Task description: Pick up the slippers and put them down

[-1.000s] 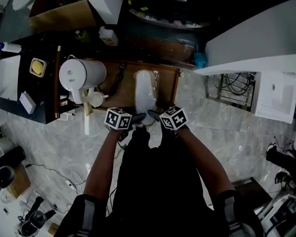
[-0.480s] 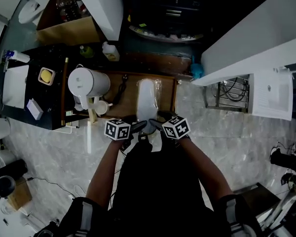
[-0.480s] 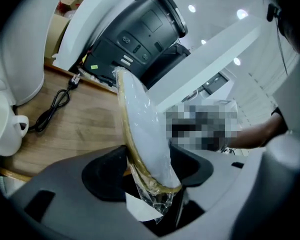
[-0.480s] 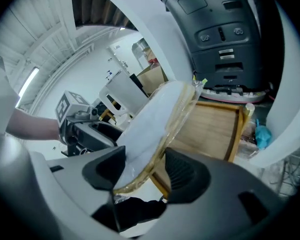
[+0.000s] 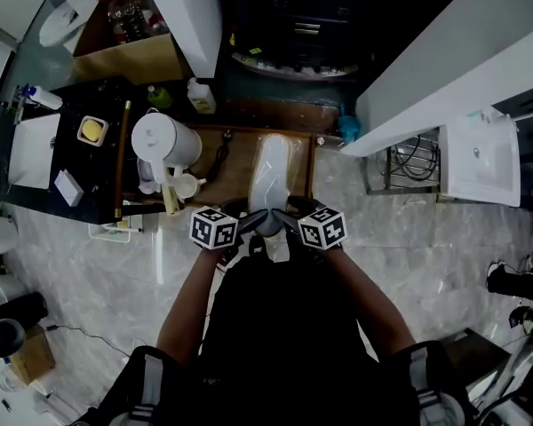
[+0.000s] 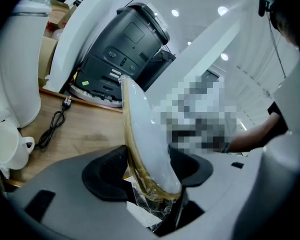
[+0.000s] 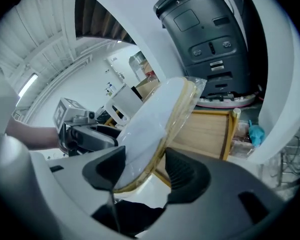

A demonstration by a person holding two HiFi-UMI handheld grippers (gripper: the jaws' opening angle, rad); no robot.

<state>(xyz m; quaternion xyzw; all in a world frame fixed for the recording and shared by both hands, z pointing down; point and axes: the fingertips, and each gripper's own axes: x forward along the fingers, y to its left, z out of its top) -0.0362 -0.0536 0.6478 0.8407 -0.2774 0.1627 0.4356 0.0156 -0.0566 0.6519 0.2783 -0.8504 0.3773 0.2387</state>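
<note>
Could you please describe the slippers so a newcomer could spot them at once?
Find the wooden tray beside the white kettle. Over it, the left gripper and right gripper grip the slippers: the only long, white, plastic-wrapped pack with a tan edge.

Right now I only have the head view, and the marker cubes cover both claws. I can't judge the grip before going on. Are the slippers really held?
Observer: Yes. In the left gripper view the left claw has both pads on the slippers, which stand edge-on between them.
Operator: And the right one?
Observer: The right claw is closed on them too. The slippers sit tilted across its gap.
Operator: Are they bare slippers?
Observer: No. Clear plastic wrap bunches up below them.
</note>
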